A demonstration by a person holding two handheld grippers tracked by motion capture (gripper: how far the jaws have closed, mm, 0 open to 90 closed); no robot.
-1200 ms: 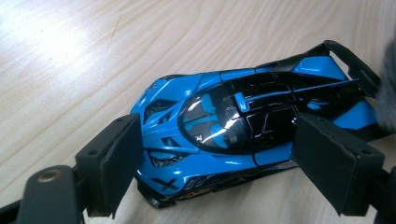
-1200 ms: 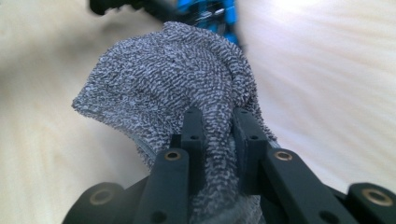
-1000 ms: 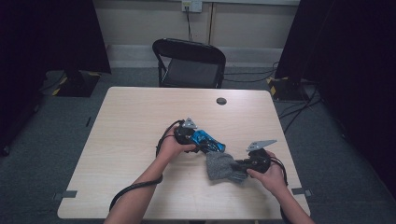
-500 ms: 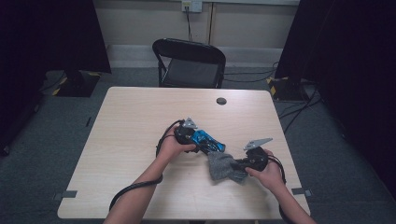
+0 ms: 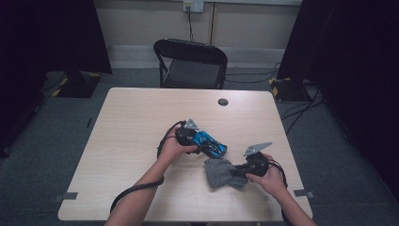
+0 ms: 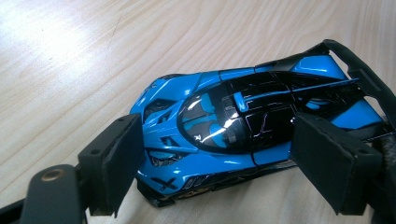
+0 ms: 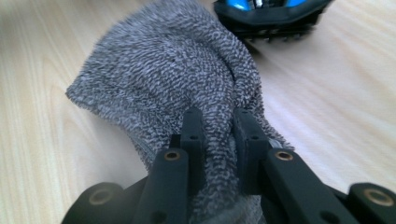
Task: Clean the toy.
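Note:
A blue and black toy car [image 6: 233,121] lies on the wooden table [image 5: 131,117], right of centre [image 5: 217,147]. My left gripper [image 5: 206,142] straddles it across its width, and in the left gripper view both pads [image 6: 116,158] press on the car's sides. A grey terry cloth [image 5: 219,172] lies bunched just in front of the car. My right gripper [image 5: 236,173] is shut on a fold at the cloth's right edge; in the right gripper view [image 7: 219,135] the cloth [image 7: 163,74] bulges out past the jaws. The car's tail [image 7: 271,14] shows just beyond the cloth.
A small black disc [image 5: 223,101] lies near the table's far edge. A black folding chair [image 5: 190,61] stands behind the table. Cables trail from both grippers toward the near edge. Bare tabletop stretches to the left.

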